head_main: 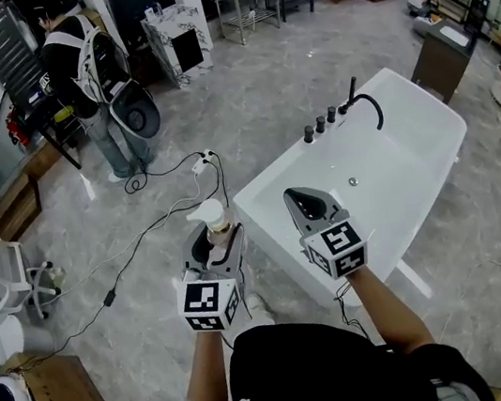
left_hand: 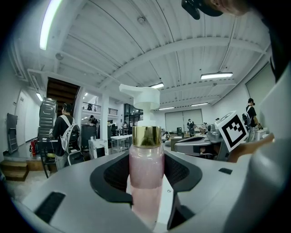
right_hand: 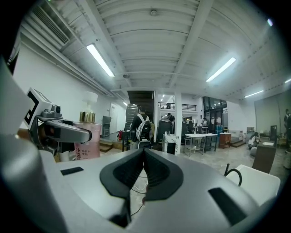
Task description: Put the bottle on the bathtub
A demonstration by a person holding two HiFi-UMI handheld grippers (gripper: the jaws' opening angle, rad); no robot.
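Left gripper: jaws clamped on bottle, held upright, just outside bathtub near corner, at 9 o'clock from right gripper. Right gripper: jaws pressed together, empty, above bathtub near end.

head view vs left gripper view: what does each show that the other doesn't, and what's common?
Only the head view: the white bathtub with its black faucet, and the cable lying on the floor.

Only the left gripper view: the ceiling lights, and a close look at the left claw with its pads pressed on both sides of the pink body of the bottle.

Both: the bottle with its white pump, upright in the left claw; the person with a backpack; the right claw, which the left gripper view shows mainly by its marker cube.
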